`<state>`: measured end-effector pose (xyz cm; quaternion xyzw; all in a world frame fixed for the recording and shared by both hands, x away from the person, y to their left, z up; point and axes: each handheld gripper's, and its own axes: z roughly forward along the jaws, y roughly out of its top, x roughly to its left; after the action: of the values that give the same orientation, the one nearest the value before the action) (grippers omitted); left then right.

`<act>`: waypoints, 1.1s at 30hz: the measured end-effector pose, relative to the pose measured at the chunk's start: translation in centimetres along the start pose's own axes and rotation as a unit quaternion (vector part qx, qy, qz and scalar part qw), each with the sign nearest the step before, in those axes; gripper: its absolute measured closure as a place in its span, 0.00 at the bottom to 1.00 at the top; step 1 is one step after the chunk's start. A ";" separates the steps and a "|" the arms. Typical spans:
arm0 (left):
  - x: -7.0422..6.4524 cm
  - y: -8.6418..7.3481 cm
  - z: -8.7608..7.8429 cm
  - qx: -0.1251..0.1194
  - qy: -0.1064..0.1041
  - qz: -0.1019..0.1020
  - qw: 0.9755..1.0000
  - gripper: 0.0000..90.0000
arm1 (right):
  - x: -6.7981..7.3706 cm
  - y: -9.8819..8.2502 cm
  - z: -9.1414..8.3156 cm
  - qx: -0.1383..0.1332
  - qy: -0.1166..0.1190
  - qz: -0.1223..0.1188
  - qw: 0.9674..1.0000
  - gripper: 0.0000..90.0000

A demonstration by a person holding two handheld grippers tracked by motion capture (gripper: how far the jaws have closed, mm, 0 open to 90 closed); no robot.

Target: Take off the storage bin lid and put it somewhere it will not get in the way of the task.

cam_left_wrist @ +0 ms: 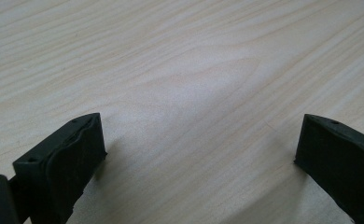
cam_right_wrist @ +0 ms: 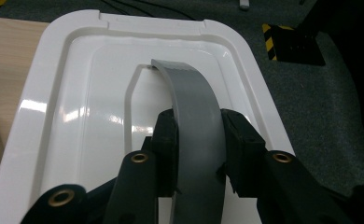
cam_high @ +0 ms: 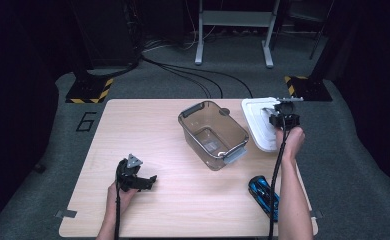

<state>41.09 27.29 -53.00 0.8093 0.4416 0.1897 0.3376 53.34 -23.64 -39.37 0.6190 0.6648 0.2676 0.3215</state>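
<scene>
The right gripper's (cam_right_wrist: 196,140) fingers (cam_right_wrist: 166,140) clamp the grey arched handle (cam_right_wrist: 194,107) of the white plastic lid (cam_high: 258,125), which lies at the table's (cam_high: 133,125) far right edge beside the clear brown tub (cam_high: 213,134), likely for carrying it over. The left gripper (cam_high: 150,181) rests on the table, fingers wide and empty.

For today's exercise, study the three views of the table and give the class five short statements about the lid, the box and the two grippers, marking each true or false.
1. The right gripper has its fingers closed on the grey handle of the white lid. True.
2. The lid sits on the clear box. False: it lies beside the box, at the table's right edge.
3. The left gripper holds a toy car. False: its fingers stand apart over bare table.
4. The box is open on top. True.
5. A blue object lies inside the box. False: it lies on the table near the right forearm.
</scene>
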 end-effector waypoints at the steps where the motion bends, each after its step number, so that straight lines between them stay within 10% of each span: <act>1: 0.0 0.0 0.0 0.000 0.000 0.000 1.000 0.01 | -0.1 -0.2 0.3 0.002 -0.003 0.004 1.000 0.76; 33: 0.0 0.0 0.0 -0.002 0.002 -0.001 1.000 0.02 | 1.2 -5.7 7.6 0.058 0.003 0.053 0.997 0.66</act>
<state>41.08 27.26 -53.02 0.8077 0.4430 0.1915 0.3387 55.36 -23.32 -48.67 0.6700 0.6467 0.2467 0.2684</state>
